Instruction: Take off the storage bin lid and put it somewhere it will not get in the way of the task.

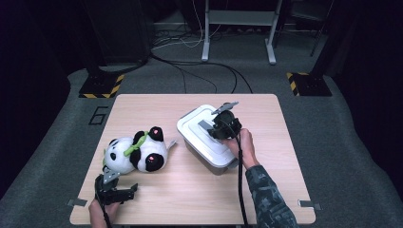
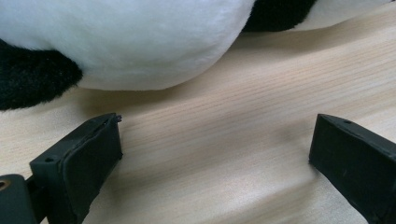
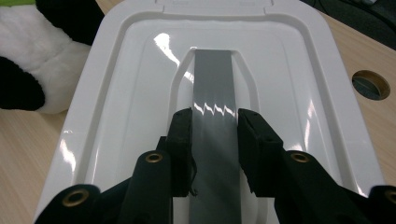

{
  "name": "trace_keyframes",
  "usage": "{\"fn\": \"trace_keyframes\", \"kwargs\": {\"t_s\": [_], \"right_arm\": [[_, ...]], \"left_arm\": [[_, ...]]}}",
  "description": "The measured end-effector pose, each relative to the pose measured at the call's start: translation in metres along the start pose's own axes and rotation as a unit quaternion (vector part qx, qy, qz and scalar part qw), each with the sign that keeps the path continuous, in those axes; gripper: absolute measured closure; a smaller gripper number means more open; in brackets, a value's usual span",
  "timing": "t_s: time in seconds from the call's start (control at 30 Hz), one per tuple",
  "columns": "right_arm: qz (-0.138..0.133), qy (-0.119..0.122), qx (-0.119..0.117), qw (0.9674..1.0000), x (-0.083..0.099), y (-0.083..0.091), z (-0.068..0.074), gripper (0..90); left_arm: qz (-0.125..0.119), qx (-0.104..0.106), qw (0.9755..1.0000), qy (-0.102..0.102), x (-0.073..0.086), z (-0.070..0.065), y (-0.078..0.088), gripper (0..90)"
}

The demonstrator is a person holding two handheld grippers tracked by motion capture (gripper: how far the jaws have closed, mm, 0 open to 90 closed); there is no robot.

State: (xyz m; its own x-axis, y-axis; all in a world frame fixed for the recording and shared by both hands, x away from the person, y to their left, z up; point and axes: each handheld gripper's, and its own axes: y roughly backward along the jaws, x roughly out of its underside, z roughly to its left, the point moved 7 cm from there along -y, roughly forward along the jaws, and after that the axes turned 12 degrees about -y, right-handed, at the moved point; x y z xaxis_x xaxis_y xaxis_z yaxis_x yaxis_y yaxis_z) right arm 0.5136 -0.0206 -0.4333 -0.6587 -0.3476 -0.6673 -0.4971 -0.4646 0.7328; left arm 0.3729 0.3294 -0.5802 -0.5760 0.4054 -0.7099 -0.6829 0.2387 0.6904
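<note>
The right tool [image 3: 214, 122], clamped tight on the flat grey handle strip [image 3: 213, 79] of the glossy white plastic lidded storage box [image 1: 205, 137], could slip off that slick strip if pulled askew, or drag the whole box along. The hand bent steeply down over the box, which sat mid-worktop. Left of the box, beside the black-and-white plush panda [image 1: 135, 153], the left tool [image 2: 212, 158] lay low, gaping wide and empty.
</note>
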Motion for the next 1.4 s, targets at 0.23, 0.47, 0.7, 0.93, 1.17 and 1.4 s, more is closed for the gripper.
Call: {"fn": "trace_keyframes", "kwargs": {"t_s": [0.23, 0.47, 0.7, 0.93, 1.17, 1.4], "right_arm": [[-0.001, 0.007, 0.007, 0.9999, -0.002, 0.002, 0.001, 66.9], [-0.014, 0.000, 0.004, 0.9999, -0.008, 0.012, 0.004, 66.9], [-0.029, 0.004, 0.006, 0.9995, -0.015, 0.023, 0.005, 66.9], [-0.040, 0.006, 0.007, 0.9992, -0.020, 0.033, 0.006, 66.8], [-0.052, 0.002, 0.011, 0.9986, -0.026, 0.047, 0.006, 66.8], [-0.059, 0.004, 0.016, 0.9981, -0.029, 0.056, 0.005, 66.8]], "left_arm": [[0.000, 0.000, 1.0000, 0.000, 0.000, 0.000, 0.000, 1.9], [0.000, 0.000, 1.0000, 0.000, 0.000, 0.000, 0.000, 1.9], [0.000, 0.000, 1.0000, 0.000, 0.000, 0.000, 0.000, 1.9], [0.000, 0.000, 1.0000, 0.000, 0.000, 0.000, 0.000, 1.9], [0.002, 0.002, 1.0000, 0.000, 0.000, 0.000, 0.000, 1.9], [0.002, 0.002, 1.0000, 0.000, 0.000, 0.000, 0.000, 1.9]]}}
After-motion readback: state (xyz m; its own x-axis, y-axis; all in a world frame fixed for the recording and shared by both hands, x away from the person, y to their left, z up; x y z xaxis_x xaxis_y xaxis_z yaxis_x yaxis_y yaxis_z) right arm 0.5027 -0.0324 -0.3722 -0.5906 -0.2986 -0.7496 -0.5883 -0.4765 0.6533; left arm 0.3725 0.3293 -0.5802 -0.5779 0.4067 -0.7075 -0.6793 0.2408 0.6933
